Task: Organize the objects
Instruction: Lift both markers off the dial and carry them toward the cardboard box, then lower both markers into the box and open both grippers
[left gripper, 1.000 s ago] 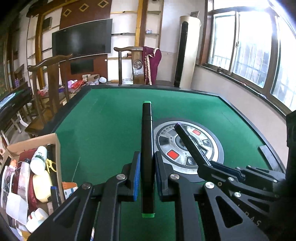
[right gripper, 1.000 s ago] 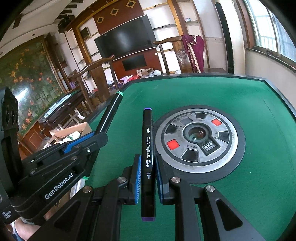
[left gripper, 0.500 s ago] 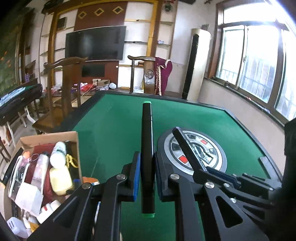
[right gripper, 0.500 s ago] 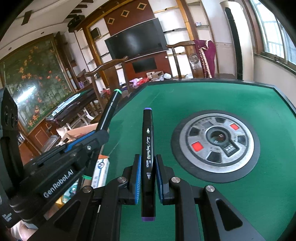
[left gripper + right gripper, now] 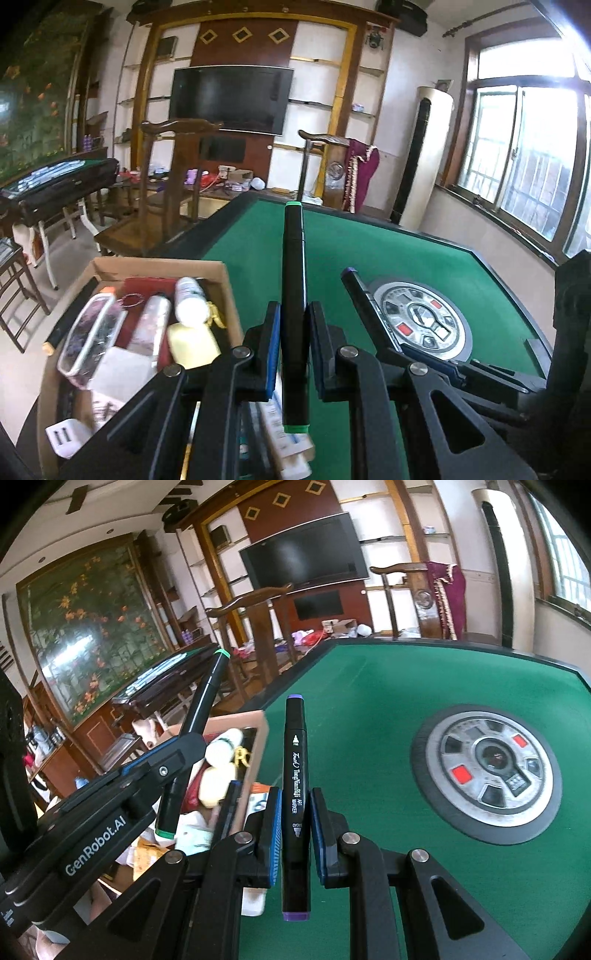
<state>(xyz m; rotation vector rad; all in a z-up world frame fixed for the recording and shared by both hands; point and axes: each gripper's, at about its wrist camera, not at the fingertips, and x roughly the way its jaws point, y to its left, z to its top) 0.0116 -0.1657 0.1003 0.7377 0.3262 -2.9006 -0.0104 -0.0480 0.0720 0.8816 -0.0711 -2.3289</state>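
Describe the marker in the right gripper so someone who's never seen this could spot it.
Start at the green table with the round grey dial. Nearer the camera, the right gripper clamps a black marker upright. Its end caps are purple, whereas the marker in the left gripper has green ones.

Green-capped marker (image 5: 293, 314), purple-capped marker (image 5: 294, 805) — both clamped lengthwise.
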